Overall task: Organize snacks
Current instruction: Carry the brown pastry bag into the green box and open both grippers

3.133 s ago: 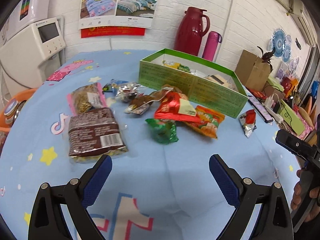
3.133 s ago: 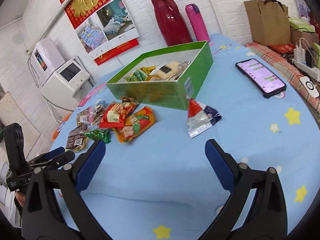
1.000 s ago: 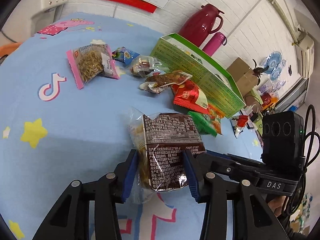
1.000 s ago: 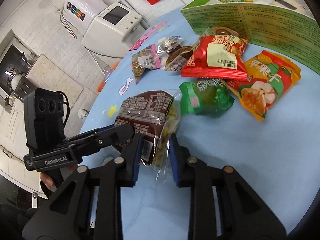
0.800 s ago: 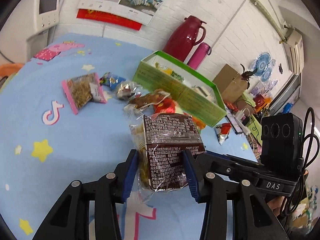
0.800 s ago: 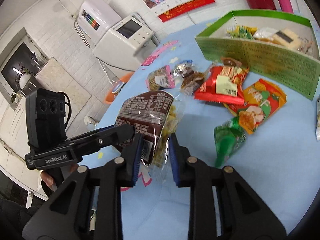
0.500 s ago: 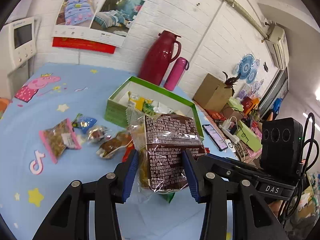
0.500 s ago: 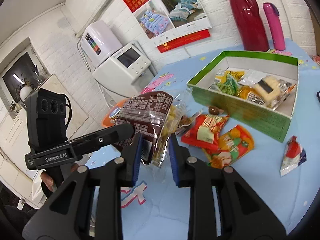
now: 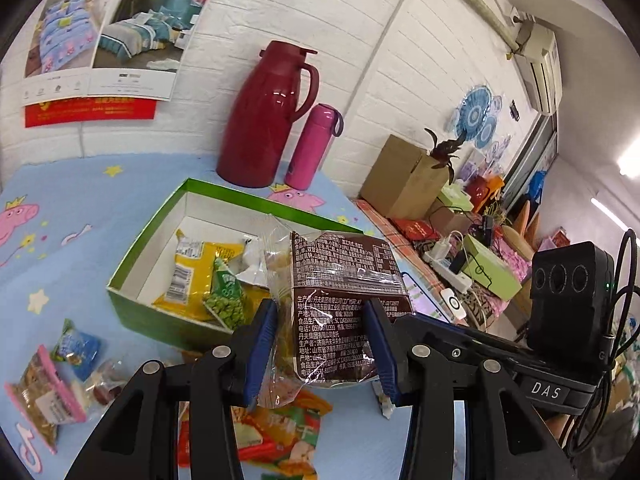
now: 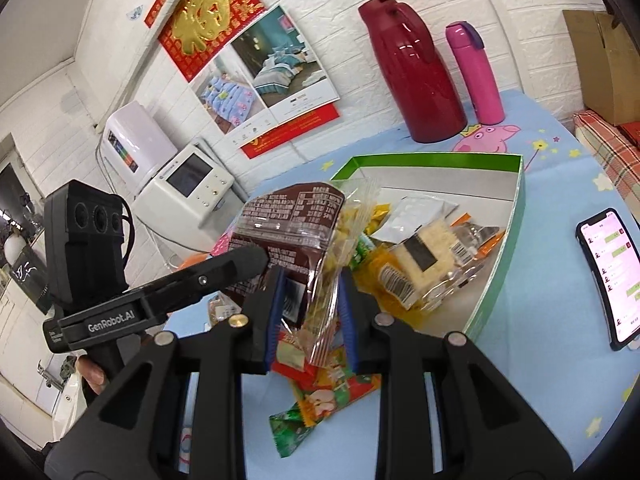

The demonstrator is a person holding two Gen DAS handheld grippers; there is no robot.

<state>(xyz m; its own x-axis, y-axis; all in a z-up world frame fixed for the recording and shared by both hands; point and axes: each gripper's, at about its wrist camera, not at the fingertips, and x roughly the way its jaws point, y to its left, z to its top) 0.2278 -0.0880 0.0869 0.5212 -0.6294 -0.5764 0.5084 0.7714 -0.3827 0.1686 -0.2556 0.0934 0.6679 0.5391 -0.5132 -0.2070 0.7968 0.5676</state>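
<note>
We hold the brown packet (image 9: 344, 304) in the air above the green box (image 9: 132, 264), near its front wall. Both the left gripper (image 9: 322, 344) and right gripper (image 10: 310, 312) have their jaws clamped narrow on it, other snacks (image 10: 332, 396) lying on the surface below.

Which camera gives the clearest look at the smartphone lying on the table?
The right wrist view: the smartphone lies unobstructed on the blue tablecloth right of the green box, screen lit. The left wrist view shows only a sliver of it behind the brown snack bag.
</note>
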